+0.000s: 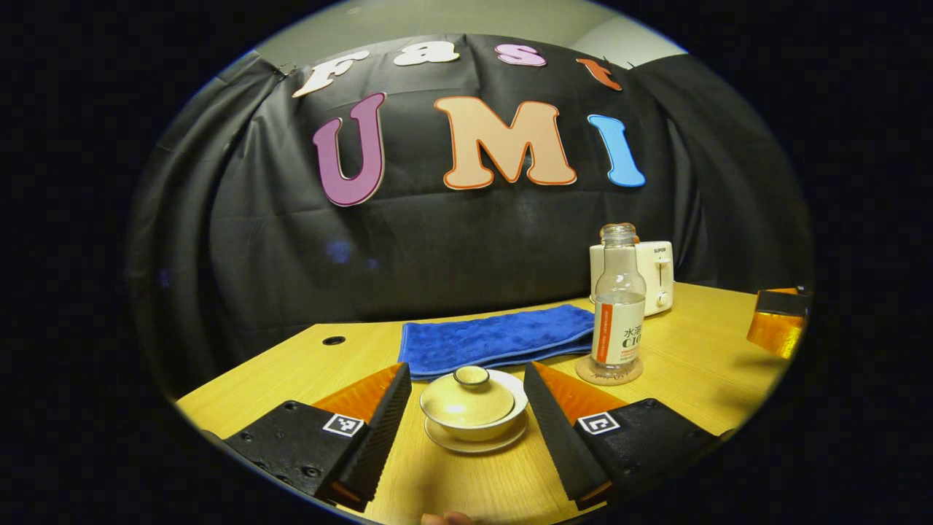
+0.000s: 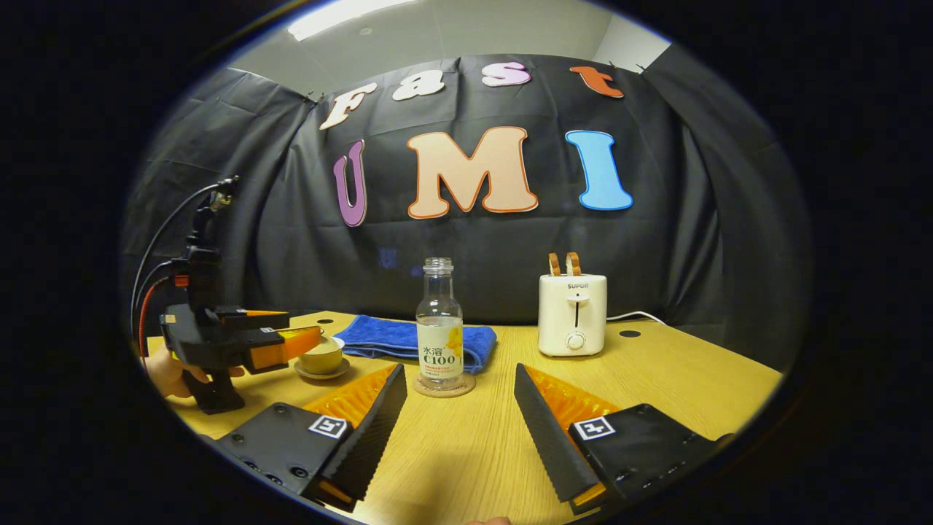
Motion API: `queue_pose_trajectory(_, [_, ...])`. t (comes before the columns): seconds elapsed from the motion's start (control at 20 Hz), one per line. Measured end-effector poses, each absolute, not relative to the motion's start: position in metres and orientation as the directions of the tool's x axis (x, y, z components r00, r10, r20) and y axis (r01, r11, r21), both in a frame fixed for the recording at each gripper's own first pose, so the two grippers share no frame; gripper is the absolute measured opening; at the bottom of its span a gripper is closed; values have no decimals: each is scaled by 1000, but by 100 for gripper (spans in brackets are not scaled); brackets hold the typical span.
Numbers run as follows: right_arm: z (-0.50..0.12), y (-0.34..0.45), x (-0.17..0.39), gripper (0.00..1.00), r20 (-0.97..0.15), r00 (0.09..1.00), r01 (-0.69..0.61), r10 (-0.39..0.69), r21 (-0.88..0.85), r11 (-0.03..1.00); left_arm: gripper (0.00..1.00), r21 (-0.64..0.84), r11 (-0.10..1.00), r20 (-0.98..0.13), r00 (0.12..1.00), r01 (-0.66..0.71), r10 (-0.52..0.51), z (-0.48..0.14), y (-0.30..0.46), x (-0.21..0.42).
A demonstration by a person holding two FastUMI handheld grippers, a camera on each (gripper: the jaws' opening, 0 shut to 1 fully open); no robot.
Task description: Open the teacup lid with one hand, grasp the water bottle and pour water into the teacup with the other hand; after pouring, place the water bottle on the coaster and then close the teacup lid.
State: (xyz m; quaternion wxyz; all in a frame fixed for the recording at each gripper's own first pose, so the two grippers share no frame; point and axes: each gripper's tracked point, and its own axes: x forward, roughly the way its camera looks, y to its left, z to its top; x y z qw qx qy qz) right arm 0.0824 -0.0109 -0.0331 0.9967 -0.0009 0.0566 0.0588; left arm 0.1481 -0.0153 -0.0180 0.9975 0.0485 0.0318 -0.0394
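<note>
Left gripper (image 1: 466, 408) fingers spread wide, flanking the teacup (image 1: 474, 415) without touching it; lid (image 1: 470, 399) still seated, knob (image 1: 471, 375) upright; cup on its saucer near the front of the table (image 1: 692, 357), blue towel (image 1: 496, 337) just behind. Water bottle (image 2: 439, 328) uncapped, part full, standing on the coaster (image 2: 443, 385); right gripper (image 2: 459, 408) fingers released, aimed at it, well short. Step in hand, by my reading: lid off; best to centre on the knob, close gently, lift straight up so the cup stays put; right should wait clear. Toaster (image 2: 572, 313) at back, not involved.
</note>
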Motion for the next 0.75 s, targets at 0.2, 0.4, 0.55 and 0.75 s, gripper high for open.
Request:
queue_pose_trajectory(0.2, [-33,-10,81,97,-113,987,-114,114,4,993,91,103,990,-64,994,98,-92,-17,-25,110])
queue_pose_trajectory(0.4, [-32,-6,70,100,-111,986,-123,122,5,992,92,77,990,-71,991,116,-111,-16,-36,63])
queue_pose_trajectory(0.55, [-31,-1,61,100,-113,984,-136,136,7,991,93,54,992,-72,992,111,-107,-15,-37,44])
queue_pose_trajectory(0.75, [-29,-1,47,91,-111,984,-142,142,9,990,93,30,994,-67,993,103,-101,-14,-33,25])
